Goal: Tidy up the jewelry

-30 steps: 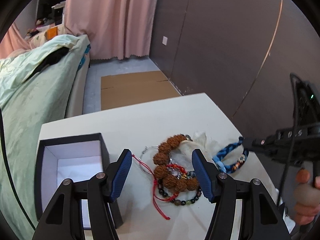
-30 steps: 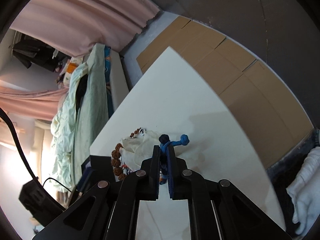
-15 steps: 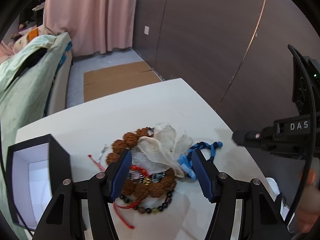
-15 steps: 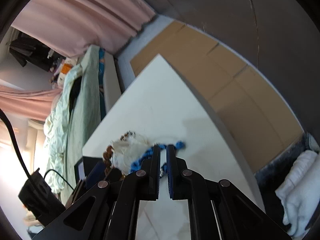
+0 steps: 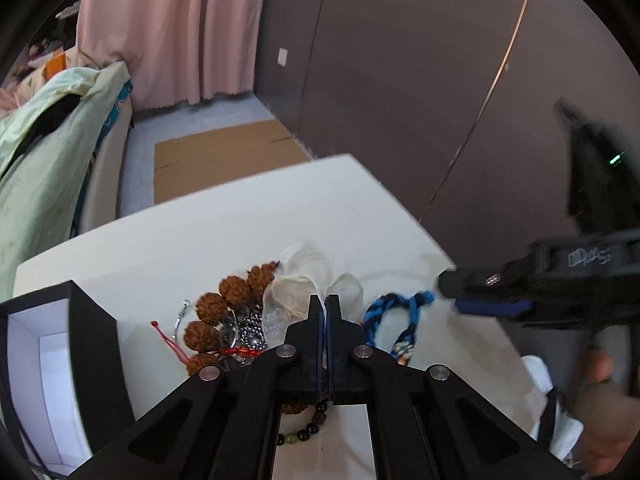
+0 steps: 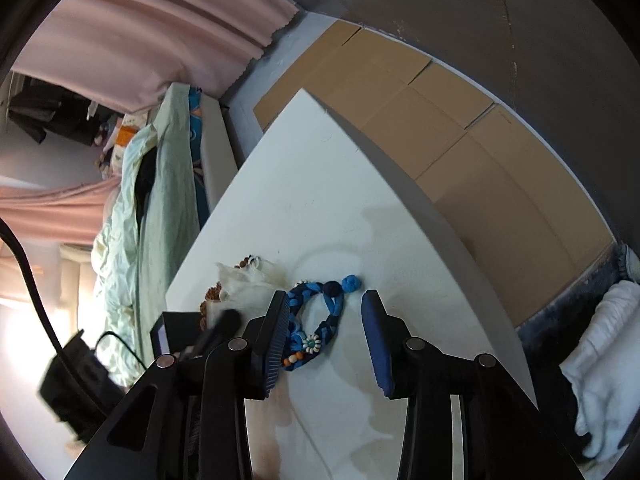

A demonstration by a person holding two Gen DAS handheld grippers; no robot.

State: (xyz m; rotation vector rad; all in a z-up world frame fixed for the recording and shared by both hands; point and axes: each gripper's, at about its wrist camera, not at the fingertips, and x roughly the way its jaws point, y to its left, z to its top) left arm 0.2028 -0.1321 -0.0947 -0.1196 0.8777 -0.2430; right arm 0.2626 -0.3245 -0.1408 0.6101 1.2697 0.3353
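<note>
A heap of jewelry lies on the white table (image 5: 208,236): a brown rough-bead bracelet (image 5: 224,304), a red cord (image 5: 168,340), a dark bead bracelet (image 5: 304,432) and a sheer white pouch (image 5: 304,284). My left gripper (image 5: 325,304) is shut on the sheer white pouch. A blue braided bracelet (image 6: 316,320) lies flat on the table; it also shows in the left wrist view (image 5: 396,316). My right gripper (image 6: 326,312) is open and empty, its fingers either side of the blue bracelet. An open black box (image 5: 60,356) with white lining stands at the left.
The table's right edge (image 6: 440,216) drops to flattened cardboard (image 6: 460,120) on the floor. A bed with a pale green quilt (image 5: 40,160) runs along the left. A dark wall (image 5: 400,80) and pink curtain (image 5: 168,28) stand behind.
My left gripper has closed on the sheer pouch. My right gripper has opened and let go of the blue braided bracelet, which now lies on the table.
</note>
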